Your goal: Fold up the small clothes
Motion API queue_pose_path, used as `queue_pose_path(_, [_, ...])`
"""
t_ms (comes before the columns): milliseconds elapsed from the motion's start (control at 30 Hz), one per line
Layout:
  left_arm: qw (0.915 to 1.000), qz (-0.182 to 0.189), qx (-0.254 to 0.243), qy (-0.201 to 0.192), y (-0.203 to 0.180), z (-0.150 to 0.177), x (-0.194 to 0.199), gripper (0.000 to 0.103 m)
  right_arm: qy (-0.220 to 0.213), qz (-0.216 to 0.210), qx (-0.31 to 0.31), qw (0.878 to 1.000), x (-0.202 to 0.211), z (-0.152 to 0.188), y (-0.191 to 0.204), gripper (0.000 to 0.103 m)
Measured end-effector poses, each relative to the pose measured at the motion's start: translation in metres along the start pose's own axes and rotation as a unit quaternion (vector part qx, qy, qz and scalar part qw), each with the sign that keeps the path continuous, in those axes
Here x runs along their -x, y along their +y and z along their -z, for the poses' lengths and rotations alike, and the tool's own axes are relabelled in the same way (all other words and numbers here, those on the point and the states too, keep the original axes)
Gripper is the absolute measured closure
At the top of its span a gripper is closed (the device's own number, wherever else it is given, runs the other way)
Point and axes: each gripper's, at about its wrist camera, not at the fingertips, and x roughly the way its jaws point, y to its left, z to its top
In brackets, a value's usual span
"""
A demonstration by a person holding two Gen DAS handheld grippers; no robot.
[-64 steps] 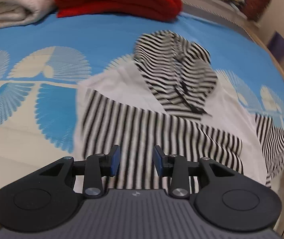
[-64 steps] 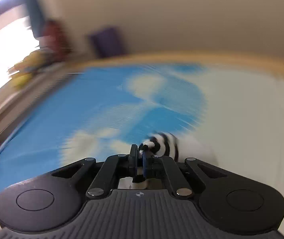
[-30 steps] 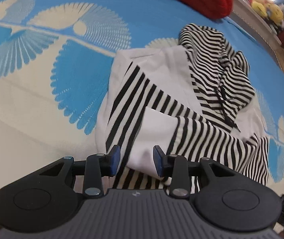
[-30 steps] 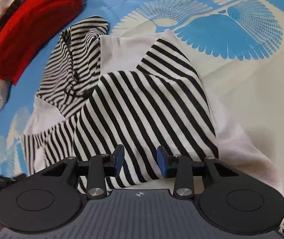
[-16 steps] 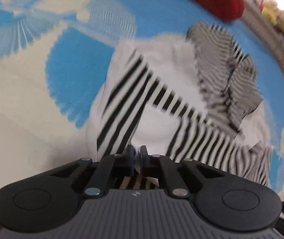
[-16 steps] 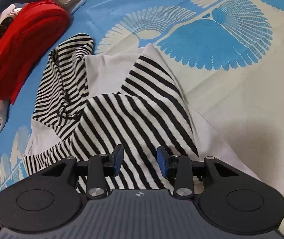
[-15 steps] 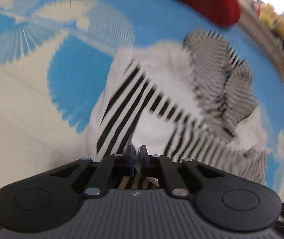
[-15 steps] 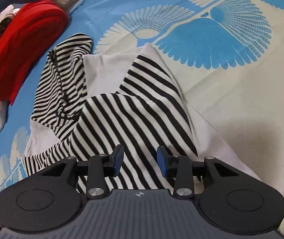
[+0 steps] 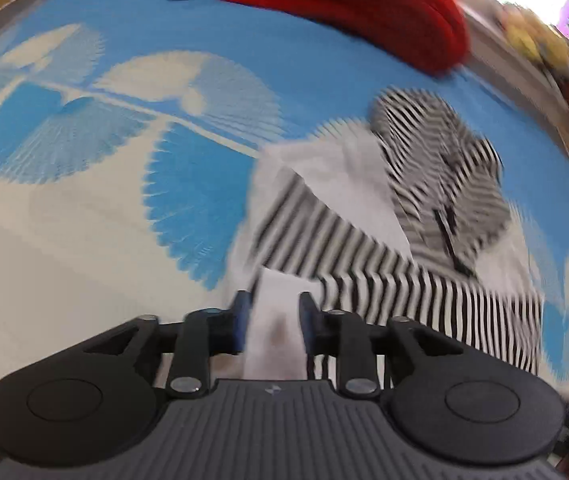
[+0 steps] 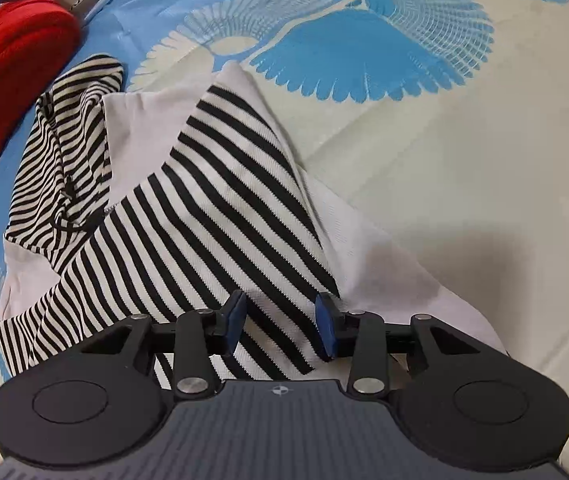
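While the left wrist view is smeared by motion blur, the main things read clearly enough. Left gripper (image 9: 272, 322): jaws opening, blue pads apart, a plain white fold of cloth between them; whether the pads touch it, cannot tell. Right gripper (image 10: 280, 322): jaws spread, pads clear of the cloth, striped fabric in the gap below them.

Small black-and-white striped hooded garment with white panels (image 10: 220, 200) lies partly folded on a blue and cream bedspread with fan-shaped prints (image 10: 464, 152). In the right wrist view it fills the centre and left of the frame: striped hood at upper left with a dark drawstring, a striped sleeve folded diagonally across the white body toward lower centre. In the left wrist view the same garment (image 9: 384, 248) sits at centre right, hood toward the upper right.

Folded red knit cloth (image 10: 8, 92) at upper left of the right wrist view, just beside the hood; in the left wrist view (image 9: 364, 8) along the top edge.
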Motion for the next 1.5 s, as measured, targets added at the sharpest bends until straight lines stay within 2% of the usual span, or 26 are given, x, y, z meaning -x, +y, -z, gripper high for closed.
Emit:
queue_pose_path(100, [0.9981, 0.018, 0.021, 0.055, 0.006, 0.009, -0.028, 0.072, -0.016, -0.001, 0.018, 1.000, 0.007, 0.002, 0.007, 0.062])
queue_pose_path(167, [0.9936, 0.009, 0.049, 0.101, 0.018, 0.019, -0.050, 0.072, 0.007, 0.006, 0.012, 1.000, -0.004, 0.001, 0.001, 0.063])
queue_pose_path(200, [0.9919, 0.002, 0.060, 0.112, 0.024, 0.022, -0.057, 0.072, 0.020, 0.005, -0.005, 1.000, -0.010, 0.001, -0.007, 0.067])
queue_pose_path(300, [0.9925, 0.000, 0.065, 0.103, 0.027, 0.018, -0.051, 0.072, 0.010, 0.009, -0.007, 1.000, -0.001, -0.003, -0.002, 0.066])
queue_pose_path(367, [0.9958, 0.010, 0.053, 0.074, 0.021, 0.012, -0.037, 0.072, -0.016, -0.005, 0.012, 1.000, 0.011, -0.003, 0.008, 0.063])
queue_pose_path(433, [0.9983, 0.008, 0.032, 0.048, 0.015, 0.011, -0.031, 0.072, -0.023, -0.019, 0.038, 0.999, 0.016, -0.002, 0.017, 0.057])
queue_pose_path(500, [0.9979, -0.007, 0.029, 0.058, 0.015, 0.012, -0.039, 0.072, 0.003, -0.029, 0.045, 0.999, 0.008, 0.000, 0.019, 0.053])
queue_pose_path(600, [0.9932, -0.021, 0.056, 0.100, 0.026, 0.019, -0.058, 0.072, 0.038, -0.002, 0.040, 0.998, -0.010, 0.005, 0.011, 0.053])
queue_pose_path(667, [0.9933, -0.021, 0.061, 0.096, 0.028, 0.016, -0.053, 0.072, 0.013, 0.013, 0.073, 0.997, -0.003, 0.008, 0.021, 0.053])
queue_pose_path(800, [0.9990, -0.021, 0.018, 0.036, 0.015, 0.010, -0.035, 0.072, -0.043, -0.018, 0.152, 0.987, 0.021, 0.008, 0.045, 0.047])
queue_pose_path(867, [0.9977, -0.041, 0.013, 0.052, 0.018, 0.015, -0.046, 0.072, -0.031, -0.025, 0.150, 0.988, 0.019, 0.004, 0.043, 0.046])
queue_pose_path(933, [0.9947, -0.038, 0.049, 0.082, 0.029, 0.020, -0.058, 0.069, -0.007, -0.015, 0.134, 0.991, 0.011, 0.003, 0.037, 0.046])
queue_pose_path(1000, [0.9948, -0.039, 0.050, 0.079, 0.029, 0.015, -0.053, 0.070, -0.004, -0.008, 0.128, 0.992, 0.010, 0.000, 0.033, 0.046])
queue_pose_path(1133, [0.9984, -0.047, 0.009, 0.029, 0.011, 0.006, -0.033, 0.070, -0.038, -0.015, 0.153, 0.987, 0.025, -0.004, 0.040, 0.046])
queue_pose_path(1267, [0.9992, -0.039, -0.004, -0.001, -0.005, 0.001, -0.024, 0.070, -0.085, 0.002, 0.198, 0.977, 0.043, -0.005, 0.044, 0.046])
queue_pose_path(1400, [0.9978, -0.035, -0.027, -0.049, -0.023, -0.003, -0.013, 0.070, -0.110, 0.012, 0.230, 0.967, 0.055, -0.007, 0.045, 0.046])
queue_pose_path(1500, [0.9938, -0.034, -0.055, -0.091, -0.033, -0.007, -0.004, 0.070, -0.113, 0.006, 0.238, 0.965, 0.062, -0.009, 0.042, 0.046])
